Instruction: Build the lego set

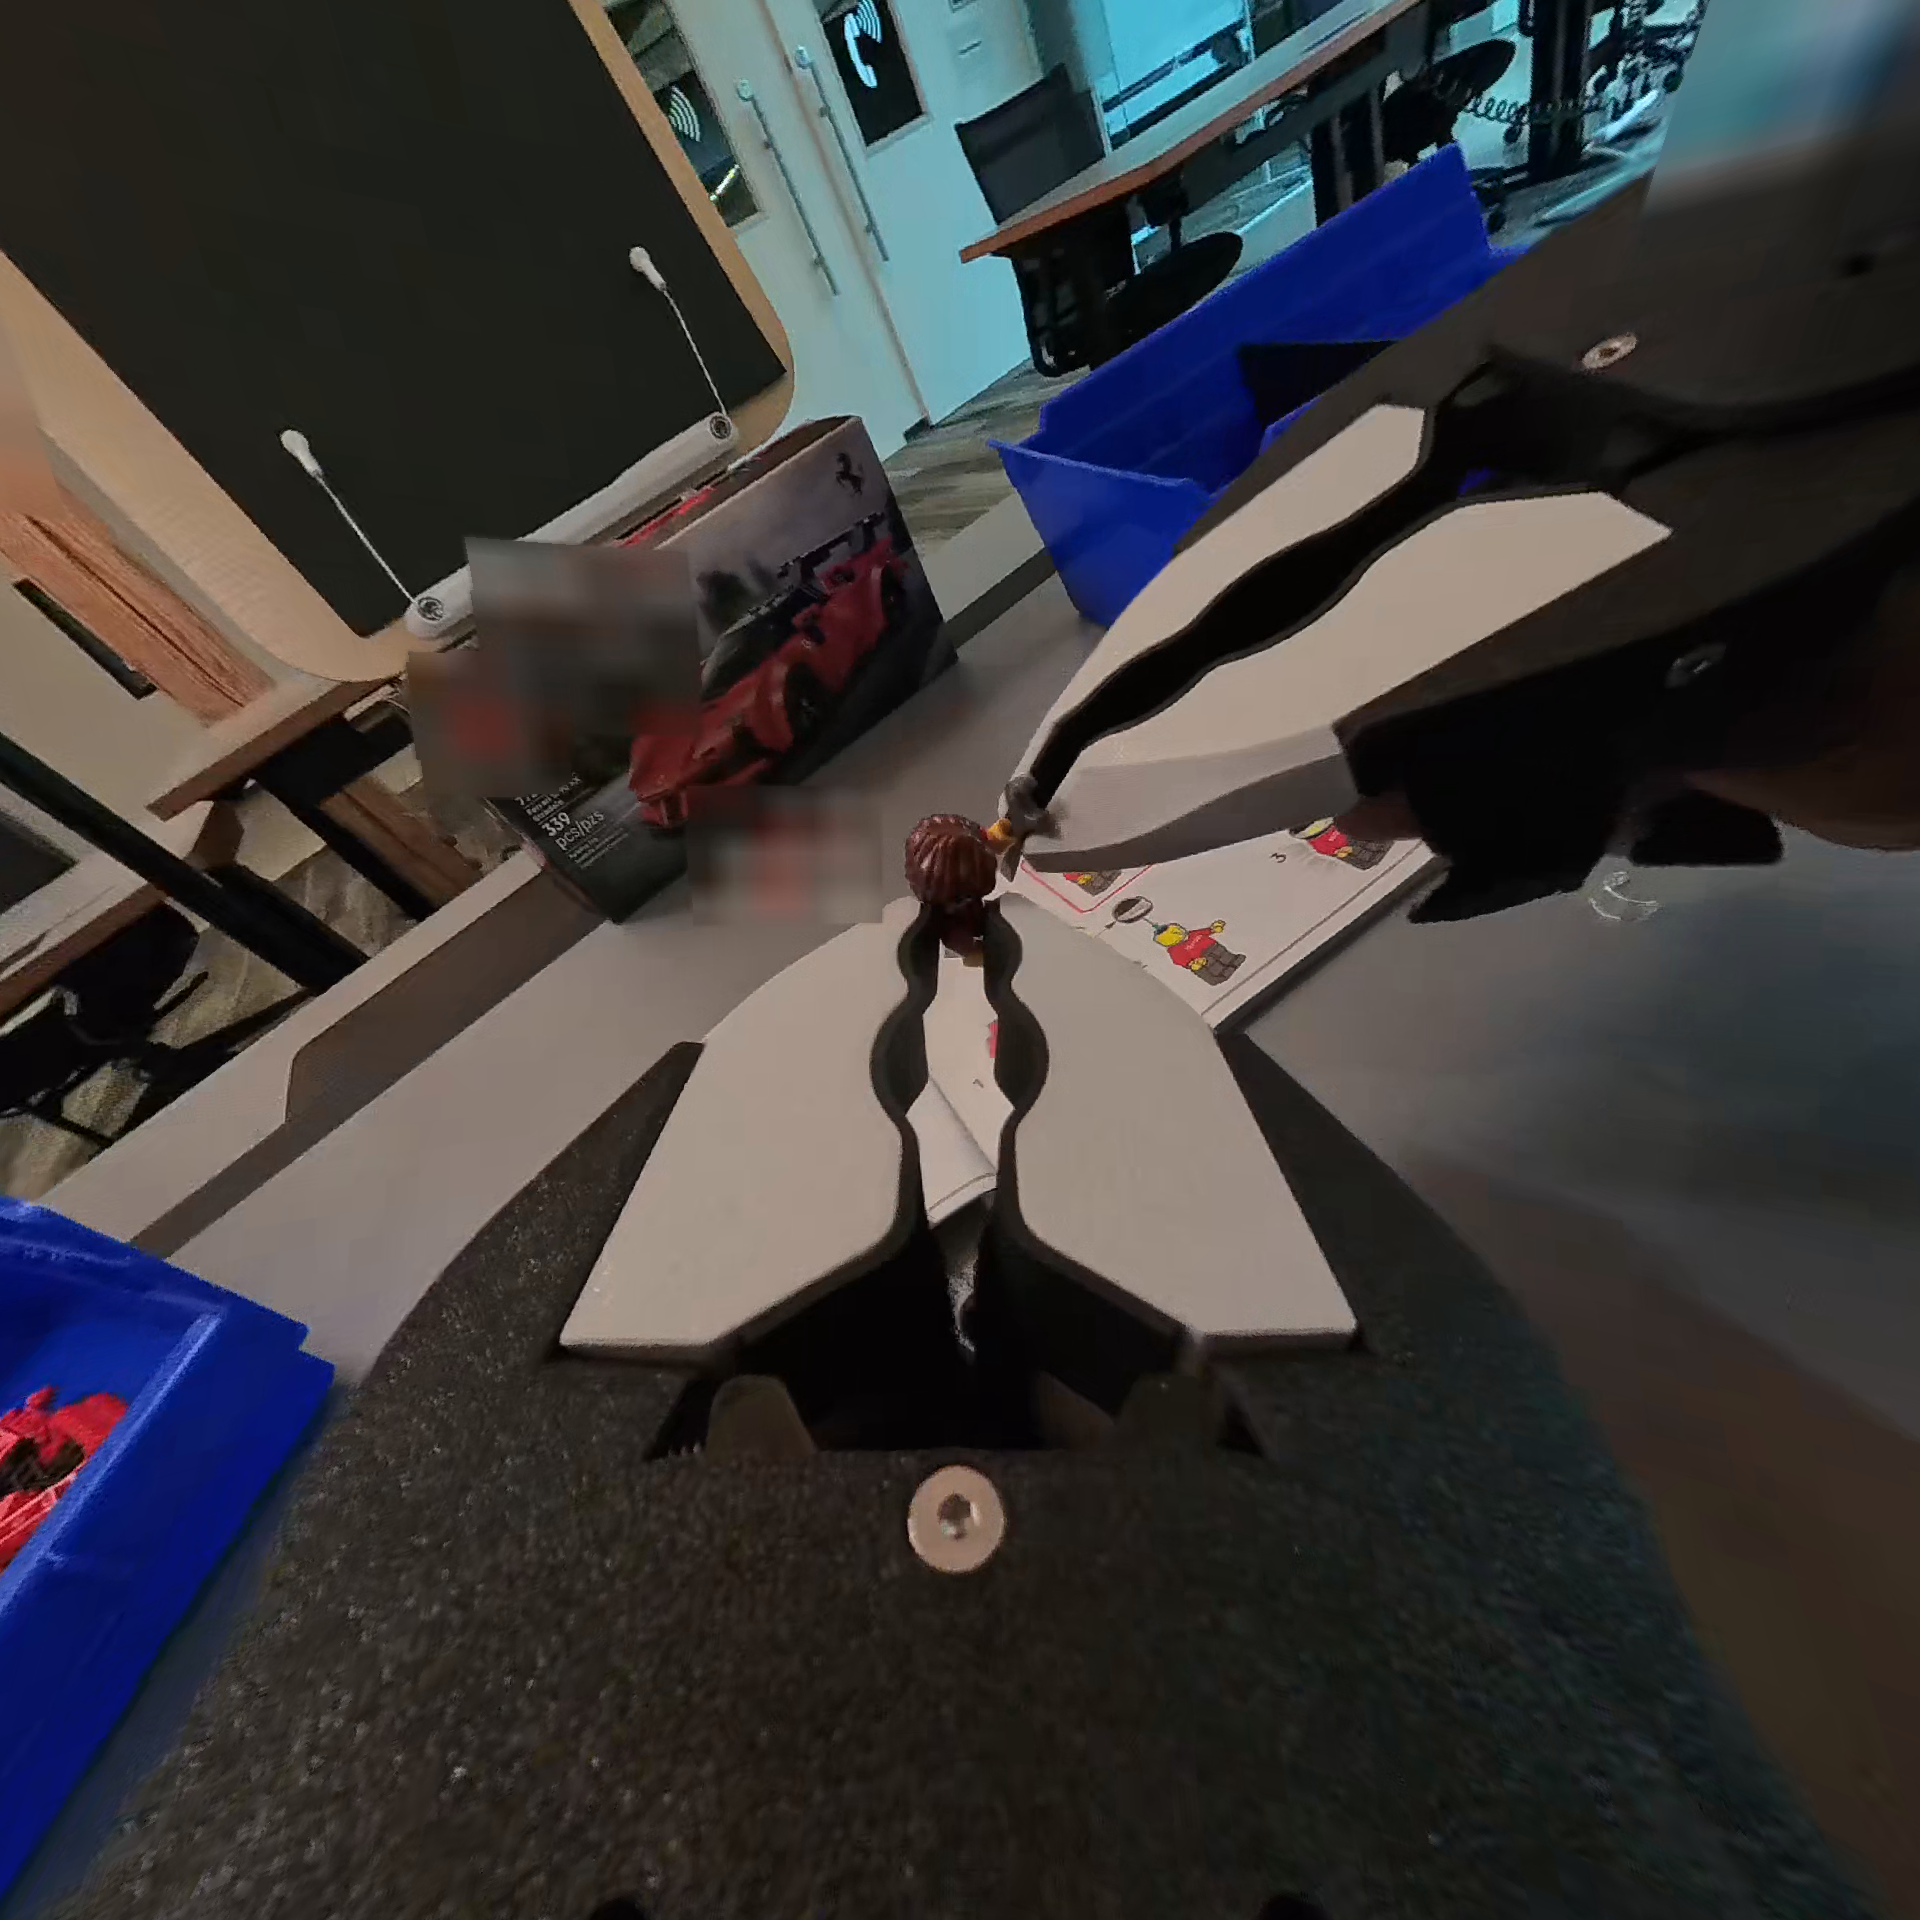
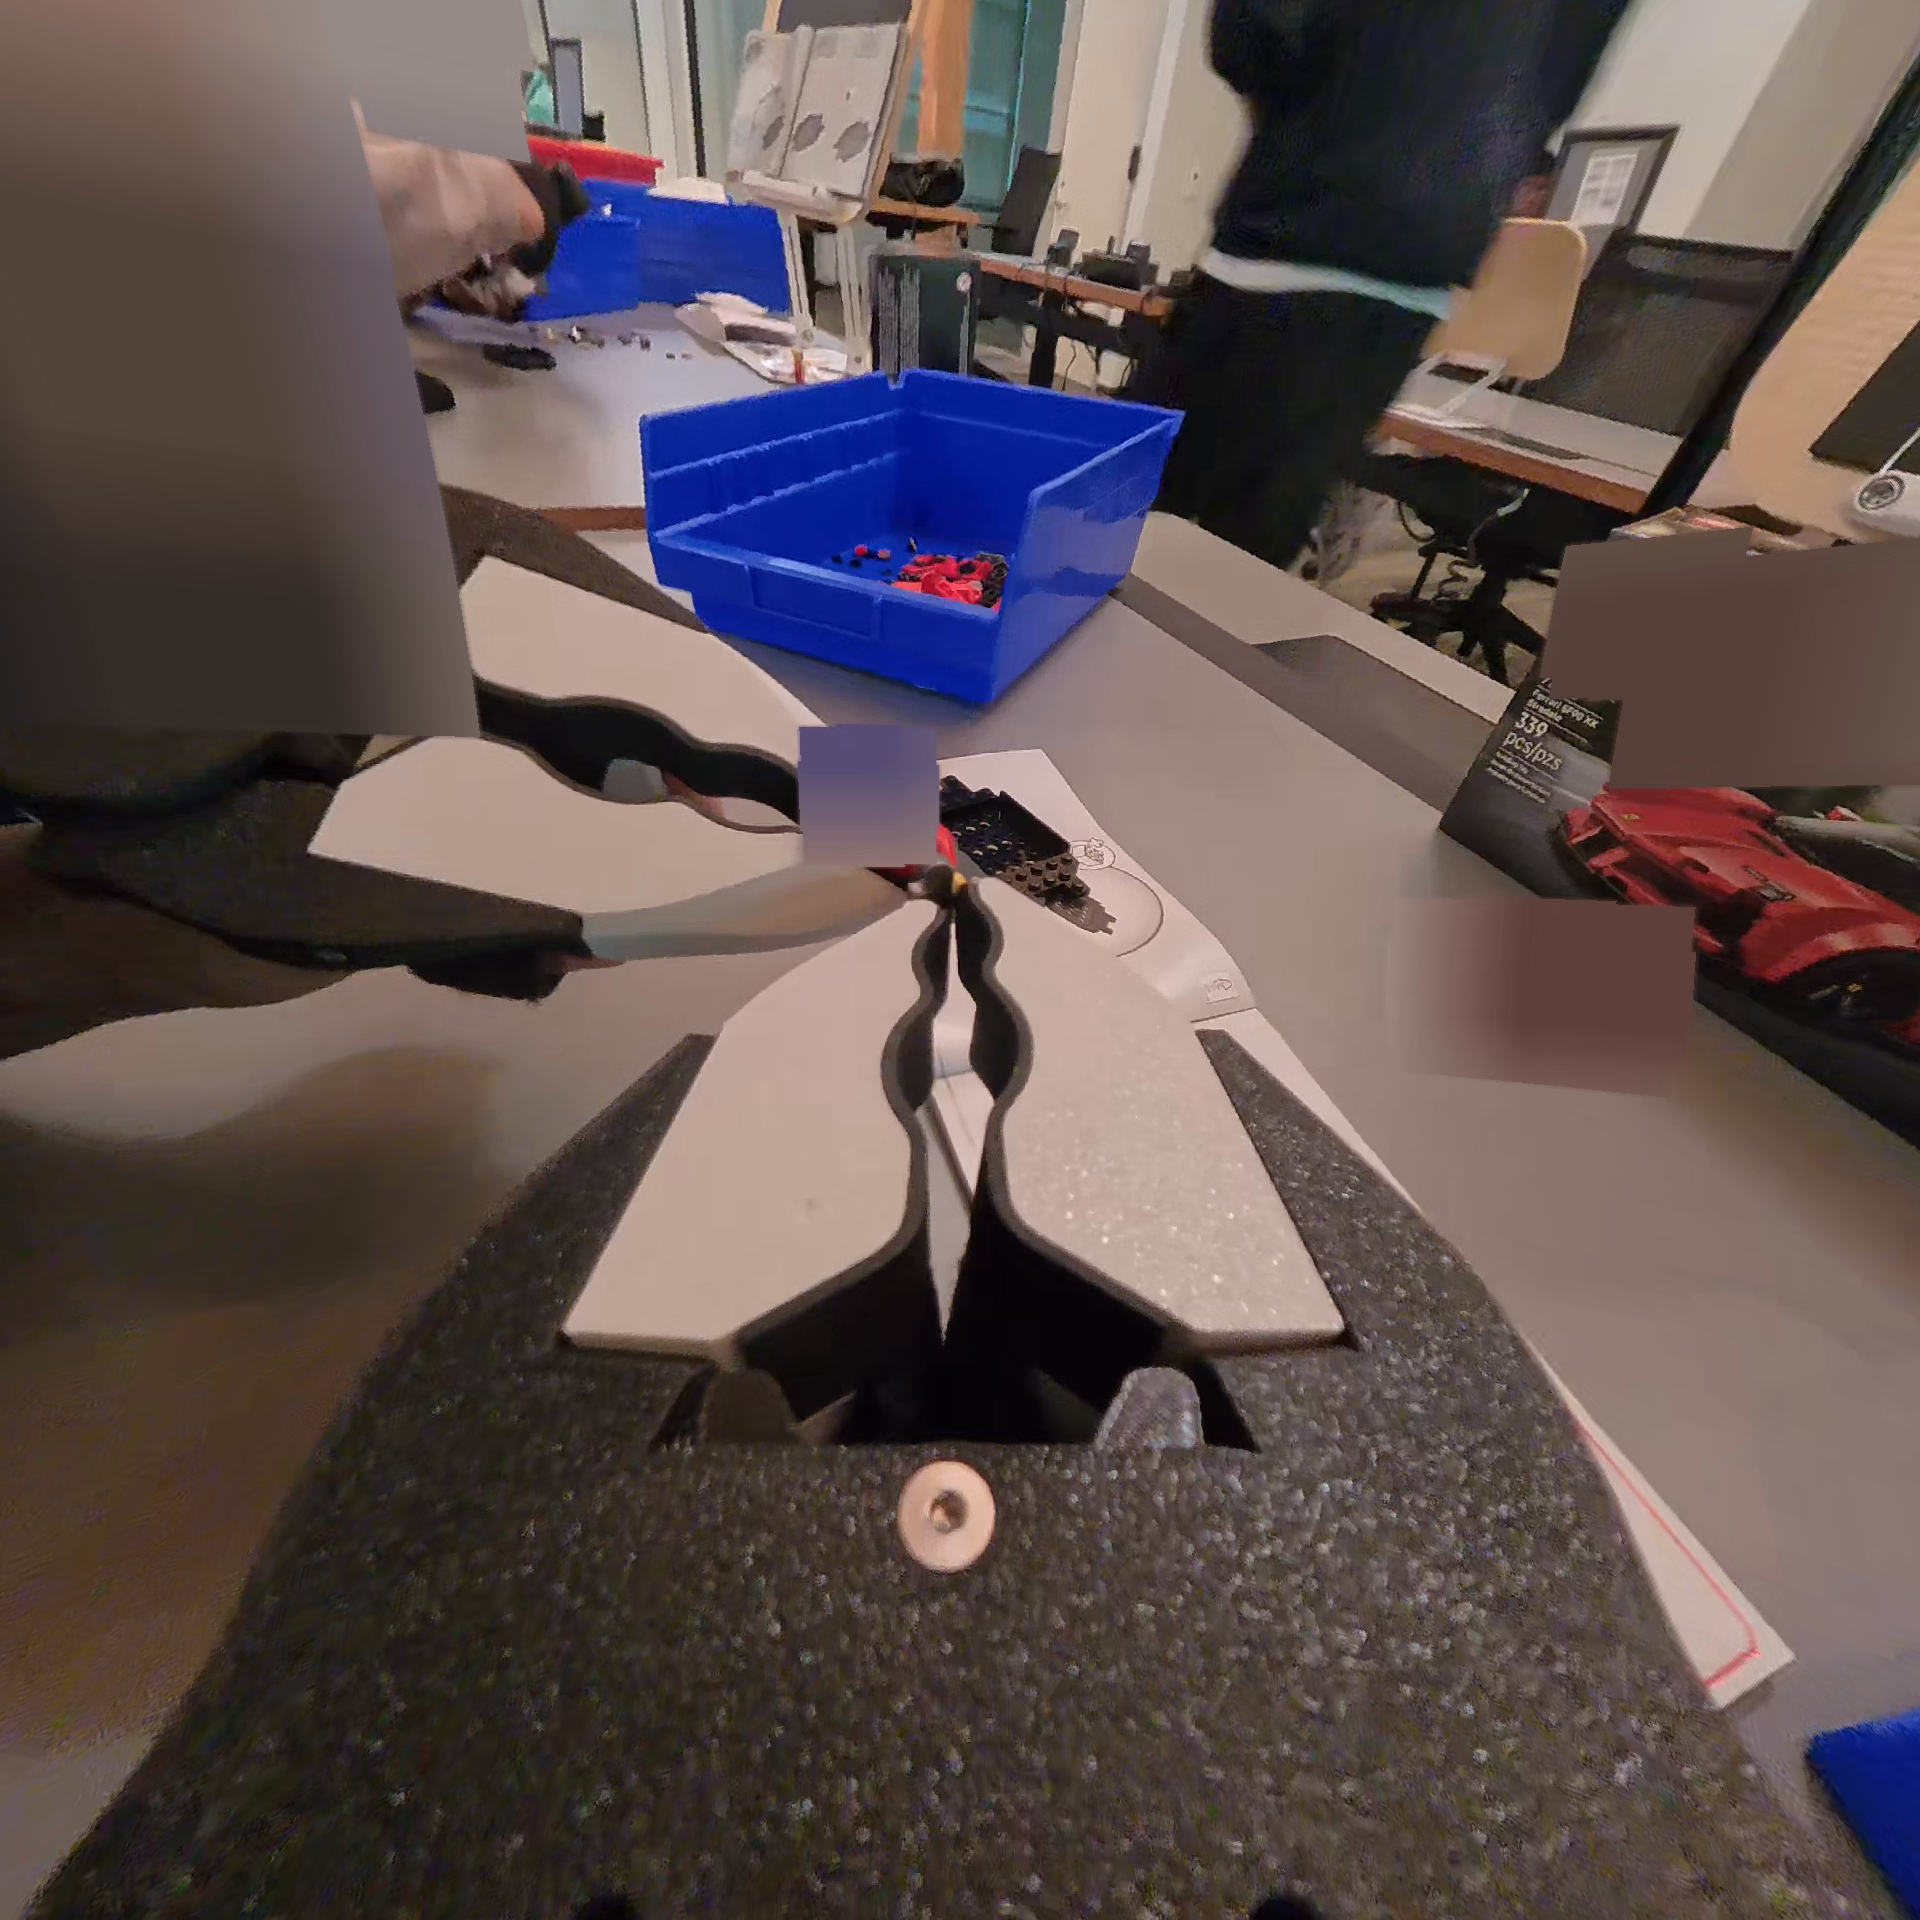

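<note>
My left gripper (image 1: 958,920) is shut on the body of a small toy figure (image 1: 945,854) with dark red-brown hair and a red top, held upright above the table. My right gripper (image 2: 951,902) is shut on a small dark grey piece (image 1: 1023,805) and holds it against the figure's yellow hand (image 1: 1000,831). In the left wrist view the right gripper (image 1: 1023,826) comes in from the right. In the right wrist view a left finger (image 2: 727,914) reaches in from the left, and a blur patch hides the figure's head; its red arm (image 2: 940,842) shows.
An open instruction booklet (image 1: 1247,925) lies under the grippers, with a black brick assembly (image 2: 1013,831) on it. A blue bin (image 2: 914,520) with red and black pieces stands behind. A box picturing a red car (image 2: 1714,862) stands at the right. A person (image 2: 1330,260) stands behind the table. Less than 4 cm separates the two grippers' tips.
</note>
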A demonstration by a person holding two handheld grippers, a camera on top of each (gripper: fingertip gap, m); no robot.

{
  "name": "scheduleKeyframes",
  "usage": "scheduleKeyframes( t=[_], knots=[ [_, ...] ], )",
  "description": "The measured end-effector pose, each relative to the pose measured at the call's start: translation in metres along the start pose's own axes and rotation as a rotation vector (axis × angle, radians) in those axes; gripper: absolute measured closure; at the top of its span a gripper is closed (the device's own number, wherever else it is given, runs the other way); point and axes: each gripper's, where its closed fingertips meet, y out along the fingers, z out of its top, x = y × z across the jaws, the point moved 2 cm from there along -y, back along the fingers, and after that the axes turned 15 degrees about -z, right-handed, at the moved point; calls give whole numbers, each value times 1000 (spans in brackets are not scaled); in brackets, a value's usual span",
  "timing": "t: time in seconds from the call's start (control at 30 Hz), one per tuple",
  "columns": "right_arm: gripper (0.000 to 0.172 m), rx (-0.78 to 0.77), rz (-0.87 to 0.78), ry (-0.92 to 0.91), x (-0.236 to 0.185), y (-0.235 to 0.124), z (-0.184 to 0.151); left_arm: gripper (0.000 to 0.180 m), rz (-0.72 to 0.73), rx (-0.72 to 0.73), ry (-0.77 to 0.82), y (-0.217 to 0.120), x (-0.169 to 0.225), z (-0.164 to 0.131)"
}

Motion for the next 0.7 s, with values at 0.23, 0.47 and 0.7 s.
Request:
scheduleKeyframes(
  t=[0.23,0.47,0.7],
  knots=[
    [172,80,12,133,0,-3,3,173,27,-87,119,7,7,-2],
    [172,50,-8,160,22,4,-1,173,-58,-12,-213,19,-6,-18],
    [172,-118,4,300,38,10,-31,173,-270,302,-819,13,-23,-26]
  ],
)
